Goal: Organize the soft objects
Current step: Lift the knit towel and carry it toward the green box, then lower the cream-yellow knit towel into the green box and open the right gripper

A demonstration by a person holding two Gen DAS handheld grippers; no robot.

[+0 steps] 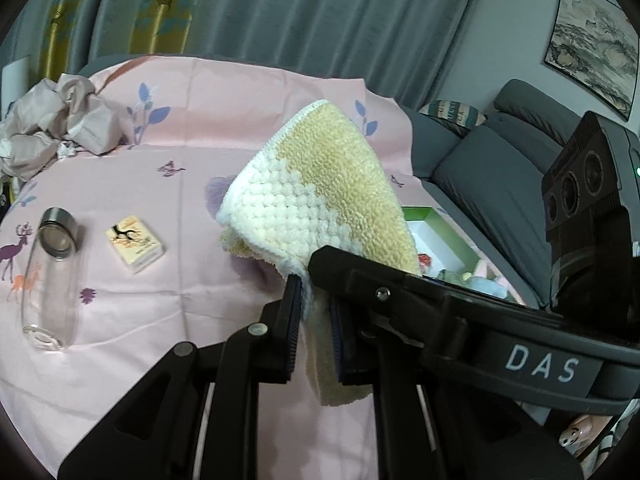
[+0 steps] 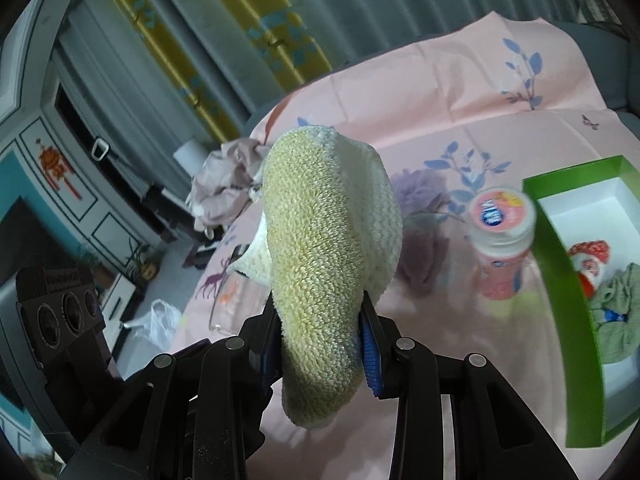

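Grippers, left and right, both tilted downward, pinch towel.

Both wrist views, close over towel

Both hand-held grippers clamped (left tighter, right).

Place: home living room
Seating: grey sofa with a cushion
Walls: long curtains, landscape painting
Surface: pink printed sheet
Furniture: panelled cabinet
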